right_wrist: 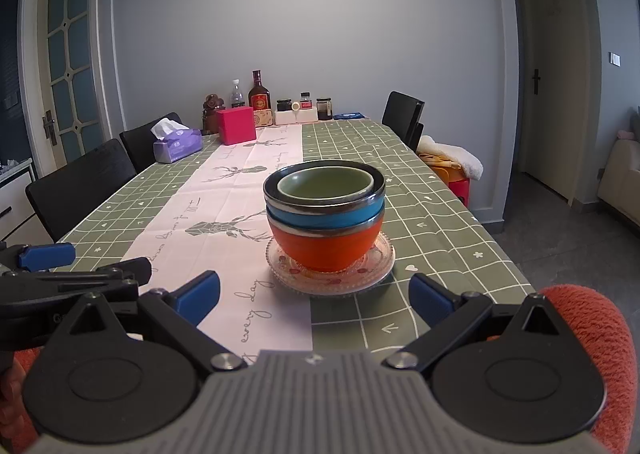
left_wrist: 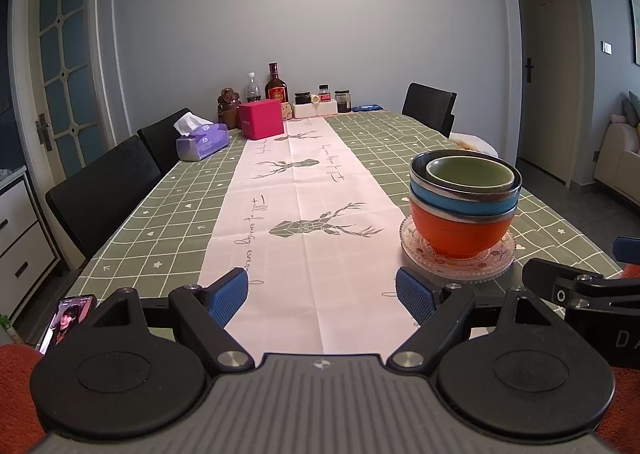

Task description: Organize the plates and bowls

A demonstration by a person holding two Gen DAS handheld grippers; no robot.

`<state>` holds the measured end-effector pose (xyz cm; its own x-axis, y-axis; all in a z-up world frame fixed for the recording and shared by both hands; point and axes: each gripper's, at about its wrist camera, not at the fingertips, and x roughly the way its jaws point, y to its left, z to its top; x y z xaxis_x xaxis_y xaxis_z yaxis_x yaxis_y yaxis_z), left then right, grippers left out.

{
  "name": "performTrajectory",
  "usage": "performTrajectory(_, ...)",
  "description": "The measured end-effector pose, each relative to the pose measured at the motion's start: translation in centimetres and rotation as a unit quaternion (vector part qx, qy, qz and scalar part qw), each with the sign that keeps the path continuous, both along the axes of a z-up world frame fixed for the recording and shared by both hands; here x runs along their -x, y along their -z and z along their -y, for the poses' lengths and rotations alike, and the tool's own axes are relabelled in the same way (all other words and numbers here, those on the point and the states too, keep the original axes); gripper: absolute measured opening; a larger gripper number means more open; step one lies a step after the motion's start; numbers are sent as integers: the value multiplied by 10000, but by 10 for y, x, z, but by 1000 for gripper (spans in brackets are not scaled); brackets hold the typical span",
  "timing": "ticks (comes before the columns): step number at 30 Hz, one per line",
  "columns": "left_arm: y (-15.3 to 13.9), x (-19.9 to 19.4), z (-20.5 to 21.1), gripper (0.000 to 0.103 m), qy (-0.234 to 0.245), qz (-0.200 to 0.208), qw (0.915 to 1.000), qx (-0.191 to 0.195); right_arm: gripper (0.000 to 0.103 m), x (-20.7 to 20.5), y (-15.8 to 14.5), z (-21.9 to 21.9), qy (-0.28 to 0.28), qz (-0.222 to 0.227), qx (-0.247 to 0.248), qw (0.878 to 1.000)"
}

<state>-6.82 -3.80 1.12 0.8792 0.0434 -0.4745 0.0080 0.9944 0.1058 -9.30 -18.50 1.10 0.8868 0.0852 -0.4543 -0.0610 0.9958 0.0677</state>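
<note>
Bowls stacked on a glass plate, both grippers wide open and holding nothing.

Long table (left_wrist: pixel 168 190) with a green checked cloth and a pale deer-print runner (left_wrist: pixel 304 214), black chairs (left_wrist: pixel 104 190) along the sides, grey wall behind. Far end has a tissue box (left_wrist: pixel 202 142), pink box (left_wrist: pixel 261 119) and some bottles (left_wrist: pixel 277 85); labels too small to read. A phone (left_wrist: pixel 68 320) is cut off behind the left gripper (left_wrist: pixel 320 296). Green bowl (right_wrist: pixel 325 184) sits in a blue bowl (right_wrist: pixel 324 214), that in an orange bowl (right_wrist: pixel 324 248), all on the plate (right_wrist: pixel 360 274). Stack is straight ahead of the right gripper (right_wrist: pixel 314 300), near but not touching, and off to the right of the left one.
</note>
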Motion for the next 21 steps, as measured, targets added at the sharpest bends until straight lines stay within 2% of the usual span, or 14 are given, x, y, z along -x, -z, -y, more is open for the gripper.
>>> performTrajectory(21,1,1,-1,98,11,13,10000,-15,99,-3,2,-1,-46,-39,0,10000)
